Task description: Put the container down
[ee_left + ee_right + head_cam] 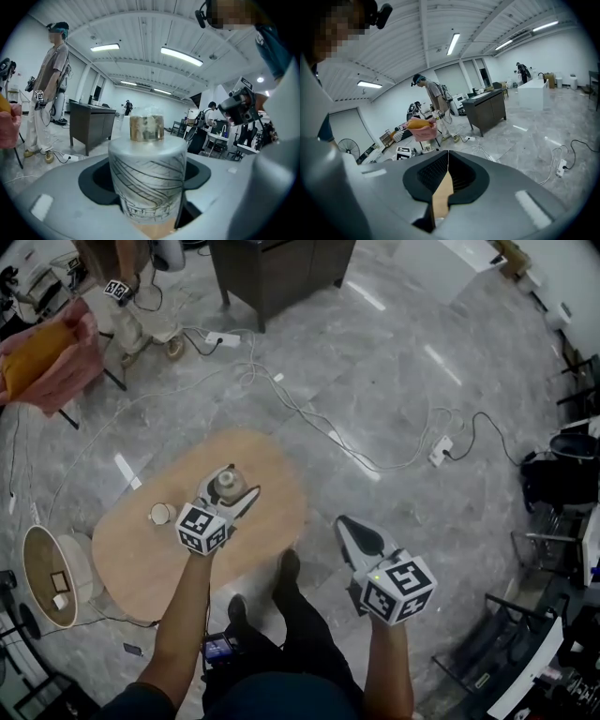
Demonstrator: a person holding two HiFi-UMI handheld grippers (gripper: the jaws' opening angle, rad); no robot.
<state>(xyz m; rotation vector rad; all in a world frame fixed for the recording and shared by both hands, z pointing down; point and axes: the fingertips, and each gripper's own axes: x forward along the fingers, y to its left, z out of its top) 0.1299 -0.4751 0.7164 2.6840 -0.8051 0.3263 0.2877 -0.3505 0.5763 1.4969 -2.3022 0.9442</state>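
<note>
Standing clamped in left gripper point(228, 488) (container point(146, 178))

My head view looks steeply down on the container point(227, 486). Both gripper views, low and outward-facing, share the dark cabinet point(91, 124).

The left gripper point(232, 489), arm stretched forward, has its jaws pressed on the container point(226, 484). The right gripper point(349, 529) sits nearer the body, jaws together.

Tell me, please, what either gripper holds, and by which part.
The left gripper clamps the container around its patterned body; the right gripper holds nothing.
</note>
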